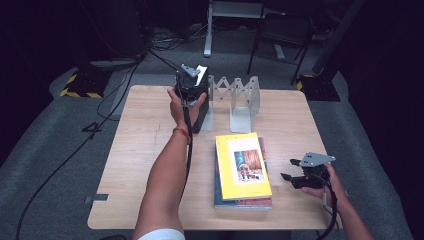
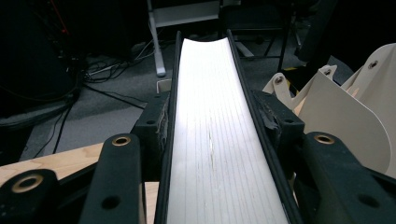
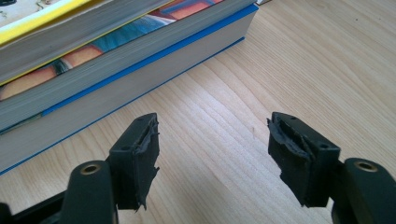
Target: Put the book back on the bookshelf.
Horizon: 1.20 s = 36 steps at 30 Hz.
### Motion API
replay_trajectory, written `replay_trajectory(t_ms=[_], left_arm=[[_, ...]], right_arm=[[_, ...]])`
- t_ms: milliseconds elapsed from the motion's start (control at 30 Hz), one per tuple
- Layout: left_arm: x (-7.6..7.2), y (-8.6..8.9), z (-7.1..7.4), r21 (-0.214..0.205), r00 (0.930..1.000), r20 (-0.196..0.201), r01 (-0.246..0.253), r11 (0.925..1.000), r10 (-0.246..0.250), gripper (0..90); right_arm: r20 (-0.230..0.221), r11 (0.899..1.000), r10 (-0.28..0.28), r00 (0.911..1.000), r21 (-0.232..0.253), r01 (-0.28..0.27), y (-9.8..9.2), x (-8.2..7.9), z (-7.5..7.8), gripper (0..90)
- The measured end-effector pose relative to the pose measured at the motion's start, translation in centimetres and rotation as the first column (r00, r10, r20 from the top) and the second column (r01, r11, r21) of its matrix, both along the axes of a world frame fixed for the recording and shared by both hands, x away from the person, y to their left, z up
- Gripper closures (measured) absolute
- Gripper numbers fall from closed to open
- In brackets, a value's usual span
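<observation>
My left gripper [image 2: 210, 135] is clamping a black book [image 2: 212, 140] upright beside the bookend rack [image 1: 235, 97]; right gripper [image 3: 212, 144] is gaping wide, holding nothing, near the book stack [image 1: 242, 167].

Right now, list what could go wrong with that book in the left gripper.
1. The left gripper clamps the black book across its page edge; tilting could let it slip.
2. The book rack stands close beside it, so the book may knock a divider.
</observation>
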<state>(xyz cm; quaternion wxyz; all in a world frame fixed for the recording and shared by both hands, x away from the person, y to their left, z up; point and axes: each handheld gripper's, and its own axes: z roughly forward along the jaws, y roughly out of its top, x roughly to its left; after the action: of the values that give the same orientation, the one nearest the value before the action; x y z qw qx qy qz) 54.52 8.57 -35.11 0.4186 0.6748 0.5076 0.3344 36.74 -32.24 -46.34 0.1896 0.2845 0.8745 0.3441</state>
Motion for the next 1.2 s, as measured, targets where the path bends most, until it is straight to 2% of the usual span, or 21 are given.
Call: replay_trajectory(t_ms=[167, 233, 400, 700, 1033, 1133, 1200], left_arm=[[-0.2, 0.0, -0.1, 0.017, 0.9999, 0.001, -0.014, 0.9997, 0.014, 49.7], [-0.5, -0.2, -0.2, 0.040, 0.9999, 0.011, -0.005, 0.9992, 0.005, 49.3], [-0.7, -0.1, -0.2, 0.047, 0.9999, 0.010, 0.009, 0.9989, -0.010, 46.6], [-1.5, 0.3, -0.2, 0.097, 0.9988, 0.021, 0.041, 0.9945, -0.043, 42.1], [-3.5, 1.3, -1.2, 0.069, 0.9956, 0.005, 0.093, 0.9933, -0.093, 37.6], [-3.9, 1.5, -1.5, 0.101, 0.9941, -0.010, 0.109, 0.9890, -0.108, 36.7], [-4.4, 1.9, -1.7, 0.104, 0.9919, -0.018, 0.127, 0.9864, -0.126, 36.0]], right_arm=[[0.001, 1.000, 0.004, 1.0000, -0.011, -0.004, 0.2, 0.0, -0.1, 34.1], [0.003, 1.000, 0.006, 1.0000, -0.012, -0.006, 0.2, 0.0, -0.1, 34.0], [0.005, 1.000, 0.006, 1.0000, -0.015, -0.006, 0.3, -0.1, -0.1, 33.9], [0.003, 1.000, -0.001, 1.0000, -0.012, 0.001, 0.3, 0.0, -0.1, 33.9], [-0.001, 1.000, -0.003, 1.0000, -0.011, 0.003, 0.3, -0.1, -0.1, 33.9], [0.002, 1.000, -0.005, 1.0000, -0.011, 0.005, 0.3, -0.1, -0.1, 33.9], [0.001, 1.000, -0.005, 1.0000, -0.012, 0.005, 0.3, 0.0, -0.1, 33.9]])
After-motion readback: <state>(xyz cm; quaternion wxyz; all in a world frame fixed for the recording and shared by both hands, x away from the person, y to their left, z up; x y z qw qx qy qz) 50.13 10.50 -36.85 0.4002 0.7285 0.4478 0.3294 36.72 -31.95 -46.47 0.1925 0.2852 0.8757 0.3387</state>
